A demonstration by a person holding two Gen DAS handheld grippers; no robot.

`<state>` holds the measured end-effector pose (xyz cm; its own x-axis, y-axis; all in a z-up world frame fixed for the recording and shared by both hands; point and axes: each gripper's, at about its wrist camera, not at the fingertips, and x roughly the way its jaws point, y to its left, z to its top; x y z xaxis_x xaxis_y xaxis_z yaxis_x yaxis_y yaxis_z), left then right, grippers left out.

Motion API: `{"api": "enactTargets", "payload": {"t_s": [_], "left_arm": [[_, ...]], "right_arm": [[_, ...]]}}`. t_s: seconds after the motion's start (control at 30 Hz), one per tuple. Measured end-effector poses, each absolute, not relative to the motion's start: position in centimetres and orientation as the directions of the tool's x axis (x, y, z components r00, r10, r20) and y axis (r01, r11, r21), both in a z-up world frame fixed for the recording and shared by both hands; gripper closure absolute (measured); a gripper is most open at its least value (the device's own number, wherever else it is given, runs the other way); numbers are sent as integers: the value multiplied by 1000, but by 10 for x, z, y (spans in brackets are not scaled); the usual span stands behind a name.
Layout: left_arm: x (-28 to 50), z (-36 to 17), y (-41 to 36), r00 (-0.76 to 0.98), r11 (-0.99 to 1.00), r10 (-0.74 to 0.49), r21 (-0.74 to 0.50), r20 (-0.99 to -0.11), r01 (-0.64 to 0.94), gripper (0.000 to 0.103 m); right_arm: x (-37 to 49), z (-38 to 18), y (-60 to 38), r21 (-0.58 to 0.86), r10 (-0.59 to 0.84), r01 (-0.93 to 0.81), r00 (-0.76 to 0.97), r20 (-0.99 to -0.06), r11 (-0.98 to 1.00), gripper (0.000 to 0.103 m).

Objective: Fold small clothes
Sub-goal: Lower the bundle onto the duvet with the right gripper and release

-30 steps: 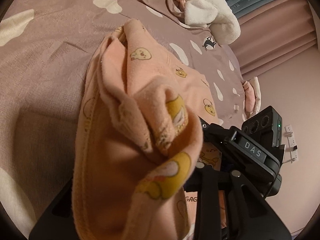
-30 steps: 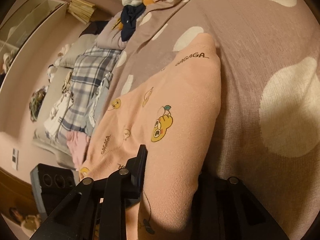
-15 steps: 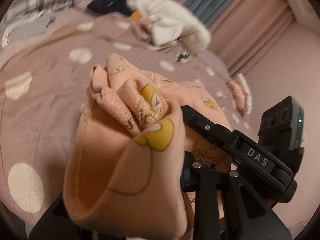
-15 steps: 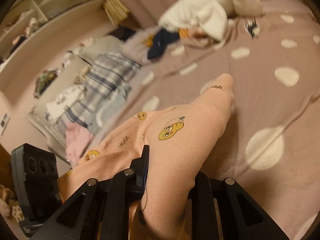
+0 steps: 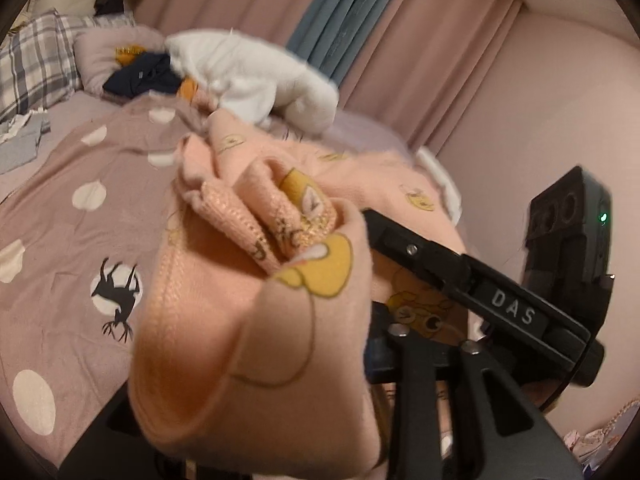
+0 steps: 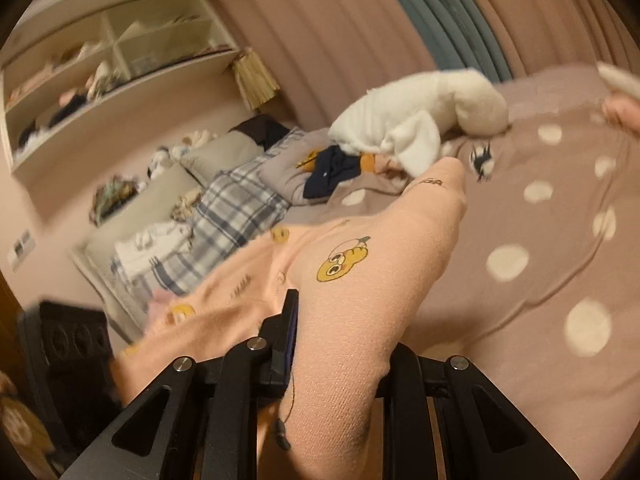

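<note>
Both hand-held grippers have hold of one peach cotton garment printed with yellow cartoon animals [image 5: 256, 340]. On the left side, the left gripper [image 5: 280, 360] has a bunched-up edge of it between its fingers, and its jaws are opening, so I cannot tell if the pads press the cloth now. On the right side, the right gripper [image 6: 340, 364] has its jaws close together, pinched on a flat edge of the same garment [image 6: 360, 280]. I think the two grippers hold two edges so the cloth hangs spread out between them and can be folded in half. The garment is up in the air over the mauve bed cover with white spots [image 5: 80, 208], and its far end points to 12 o'clock. In the left view you can see a black deer picture on the cover at 9 o'clock, and the right gripper's black body with the letters DAS at 3 o'clock. The right view does not show those. It shows a white wall shelf full of small things [image 6: 112, 72] at 10 o'clock and a blue and white checked blanket [image 6: 224, 216] at 9 o'clock. A fluffy white blanket heap [image 6: 420, 116] sits at 12 o'clock in both views.
</note>
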<state>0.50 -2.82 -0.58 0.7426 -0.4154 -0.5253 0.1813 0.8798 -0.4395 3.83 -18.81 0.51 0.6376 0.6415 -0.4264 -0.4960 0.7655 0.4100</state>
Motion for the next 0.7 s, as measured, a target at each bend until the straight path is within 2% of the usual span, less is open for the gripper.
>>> {"api": "enactTargets", "payload": {"t_s": [0.03,0.07,0.1,0.13,0.2,0.27,0.33,0.53,0.7], "left_arm": [[11,-16,-27,709,895,-397,-418,-583,158,35],[15,-26,-24,677,911,-363,-397,-641,113,4],[17,-38,-14,667,914,-329,-404,-668,45,1],[15,-46,-6,671,912,-302,-411,-677,-4,1],[13,-56,6,672,917,-254,-393,-696,-61,1],[10,-57,10,671,942,-165,-316,-723,-109,1],[5,-56,7,691,962,-106,-251,-715,-112,1],[5,-57,-7,670,959,-241,-278,-702,54,1],[1,-55,-23,679,964,-244,-252,-693,90,1]], "right_arm": [[43,0,-189,396,599,-451,640,-481,800,70],[50,-10,-191,396,541,-372,637,-549,839,48],[55,-19,-194,408,512,-317,628,-586,856,32],[57,-27,-197,423,498,-278,617,-609,862,9],[60,-41,-203,457,485,-213,597,-639,864,7],[61,-49,-209,486,492,-182,579,-650,855,7],[59,-58,-210,475,460,-126,548,-698,871,7],[48,-68,-211,430,399,-66,516,-757,901,7],[39,-66,-218,435,399,-60,528,-750,898,7]]}}
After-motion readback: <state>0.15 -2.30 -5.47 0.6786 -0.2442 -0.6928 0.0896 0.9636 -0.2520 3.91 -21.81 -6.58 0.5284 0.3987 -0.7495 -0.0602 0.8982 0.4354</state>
